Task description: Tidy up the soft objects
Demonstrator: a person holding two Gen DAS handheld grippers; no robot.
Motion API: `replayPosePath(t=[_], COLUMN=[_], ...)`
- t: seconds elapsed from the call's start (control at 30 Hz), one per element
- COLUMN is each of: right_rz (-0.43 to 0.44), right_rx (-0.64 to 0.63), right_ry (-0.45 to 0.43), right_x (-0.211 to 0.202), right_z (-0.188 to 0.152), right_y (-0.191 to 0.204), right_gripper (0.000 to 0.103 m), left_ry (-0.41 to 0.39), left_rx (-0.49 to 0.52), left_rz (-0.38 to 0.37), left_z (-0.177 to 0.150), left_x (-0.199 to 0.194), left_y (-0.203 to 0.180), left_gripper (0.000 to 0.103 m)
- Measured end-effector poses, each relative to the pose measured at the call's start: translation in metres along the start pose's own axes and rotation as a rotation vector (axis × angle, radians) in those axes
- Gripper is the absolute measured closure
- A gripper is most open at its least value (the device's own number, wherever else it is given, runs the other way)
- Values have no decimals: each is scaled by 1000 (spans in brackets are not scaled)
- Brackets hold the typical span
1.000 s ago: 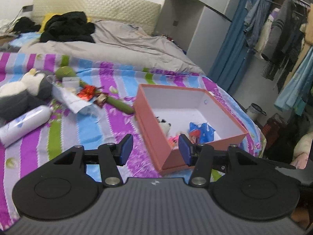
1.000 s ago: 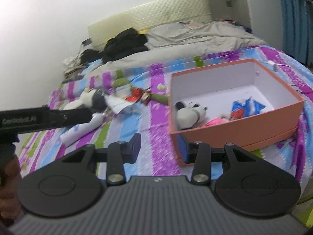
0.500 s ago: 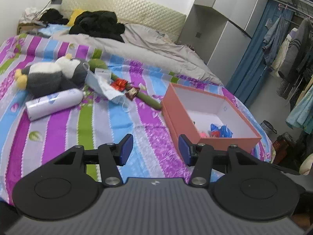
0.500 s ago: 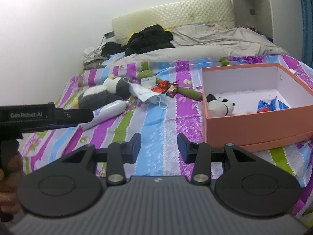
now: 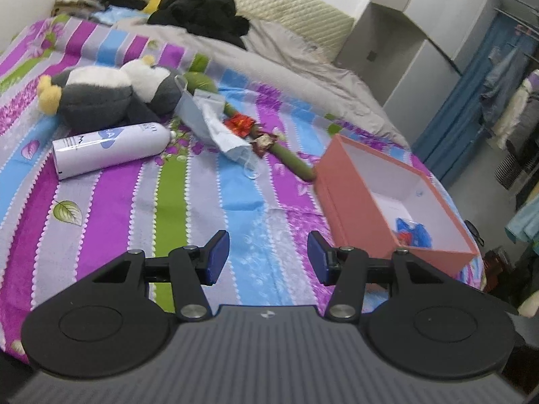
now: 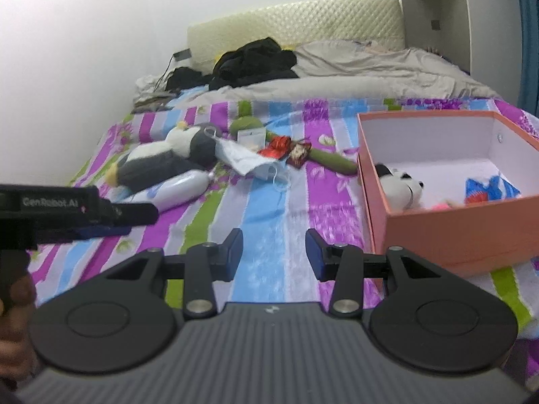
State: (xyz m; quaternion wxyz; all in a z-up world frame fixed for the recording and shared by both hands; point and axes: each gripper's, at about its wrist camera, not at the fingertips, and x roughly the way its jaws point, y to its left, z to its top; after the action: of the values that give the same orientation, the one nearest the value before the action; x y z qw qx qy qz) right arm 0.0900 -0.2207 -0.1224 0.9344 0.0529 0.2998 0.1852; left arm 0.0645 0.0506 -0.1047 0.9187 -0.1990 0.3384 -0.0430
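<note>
A grey and white plush penguin (image 5: 111,96) (image 6: 161,160) lies on the striped bedspread, next to a white spray bottle (image 5: 111,149) (image 6: 175,187), a face mask (image 5: 209,124) (image 6: 249,158) and a long green plush (image 5: 286,155) (image 6: 323,156) with red wrappers on it. The salmon box (image 5: 353,202) (image 6: 448,232) at right holds a small black and white plush (image 6: 404,185) and a blue packet (image 5: 412,234) (image 6: 488,190). My left gripper (image 5: 267,257) is open over bare bedspread. My right gripper (image 6: 273,252) is open too, left of the box. The left gripper's body (image 6: 67,207) shows in the right wrist view.
Black clothes (image 5: 202,15) (image 6: 256,62) and a grey quilt (image 5: 289,57) (image 6: 370,67) cover the far half of the bed by the padded headboard (image 6: 293,23). A wardrobe (image 5: 414,33) and hanging clothes (image 5: 505,91) stand on the right. A hand (image 6: 13,303) holds the left gripper.
Both grippers have swung left and sunk lower over the bedspread. The box has slid toward the right of both views and the penguin, bottle and mask have come nearer. The jaws kept their gaps.
</note>
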Motion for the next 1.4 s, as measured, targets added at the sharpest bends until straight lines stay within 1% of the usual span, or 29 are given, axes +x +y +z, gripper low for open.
replayPosePath(t=[0.07,0.13,0.3,0.47,0.67,0.77,0.9,0.97,1.03,1.1,1.17,1.27,1.33,1.4], right_rz=[-2,-12,-23,-27,-31,-28,-29,-24,-44,-50,-45,-34,-32,-25], right_rx=[-4,-10,-28,-26,-3,2,29,48,46,42,68,108,120,146], right_ry=[-1,-7,-35,-19,-28,-27,-18,-13,-15,-25,-31,-27,-26,-22], right_x=[16,28,54,77,103,117,136,148,159,169,180,201,214,230], right_z=[3,6,2,-1,5,10,17,21,24,28,32,39,44,51], right_y=[2,3,0,2,-1,-1,-7,-10,-10,-8,-8,-12,-14,-16], right_gripper=[59,59,59,59,59,59,59,59,59,59,59,59,59,59], left_ry=[-3,-3,-24,-29,-35,-27,-28,-26,-33,-34,-50,-76,-83,-86], left_rx=[-6,0,38,55,13,-13,-31,-49,-77,-130,-187,-210,-209,-232], left_rz=[2,23,62,94,98,94,94,82,57,20,-21,-38,-47,-46], left_z=[9,17,31,38,48,53,57,60,64,71,78,89,95,100], left_x=[14,29,57,84,111,124,139,149,159,168,176,186,194,204], left_y=[7,13,26,41,58,64,69,73,78,85,93,96,97,101], left_gripper=[46,46,46,46,46,41,41,41,40,40,40,40,40,40])
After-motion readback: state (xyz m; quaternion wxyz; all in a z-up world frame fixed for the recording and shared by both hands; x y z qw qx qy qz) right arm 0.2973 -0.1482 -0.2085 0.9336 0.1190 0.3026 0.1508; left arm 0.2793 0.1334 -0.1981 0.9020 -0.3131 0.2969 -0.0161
